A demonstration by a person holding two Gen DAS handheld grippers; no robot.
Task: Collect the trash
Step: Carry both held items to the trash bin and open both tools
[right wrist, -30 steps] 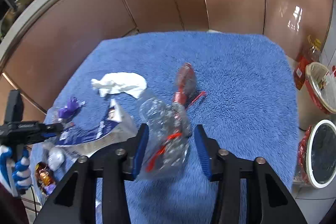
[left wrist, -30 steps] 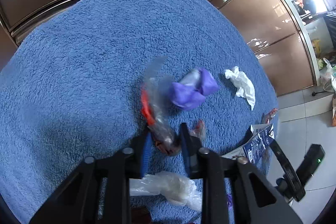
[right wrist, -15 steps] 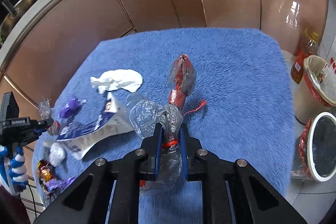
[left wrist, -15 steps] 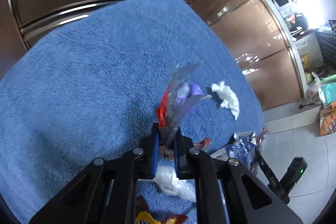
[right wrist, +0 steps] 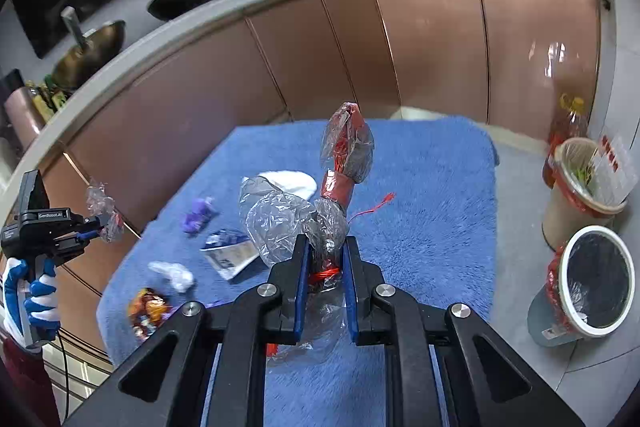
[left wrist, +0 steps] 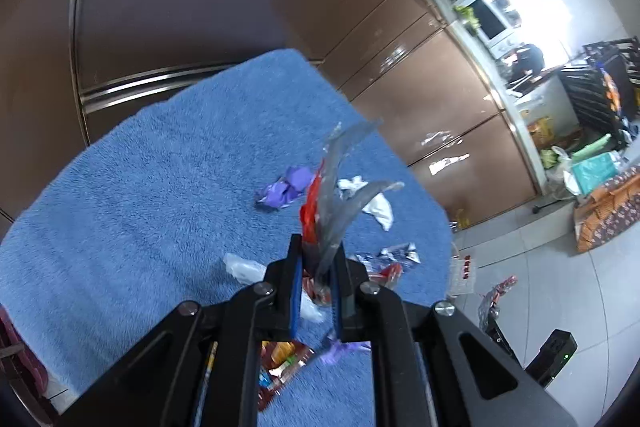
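Observation:
My left gripper is shut on a clear and red plastic wrapper, held up above the blue rug. In the right wrist view the left gripper shows at the far left with that wrapper in its tips. My right gripper is shut on a crumpled clear plastic bag with a red wrapper, lifted off the rug. Loose trash still lies on the rug: a purple wrapper, a white tissue, a blue and white packet, a clear plastic wad and a shiny snack wrapper.
Two bins stand on the tiled floor right of the rug: a beige one with a red liner and a white-rimmed one with a black inside. Brown kitchen cabinets run behind the rug. A gloved hand holds the left gripper.
Both grippers closed on their plastic trash and rose off the rug with it. The rug and remaining litter now sit lower and farther away in both views.

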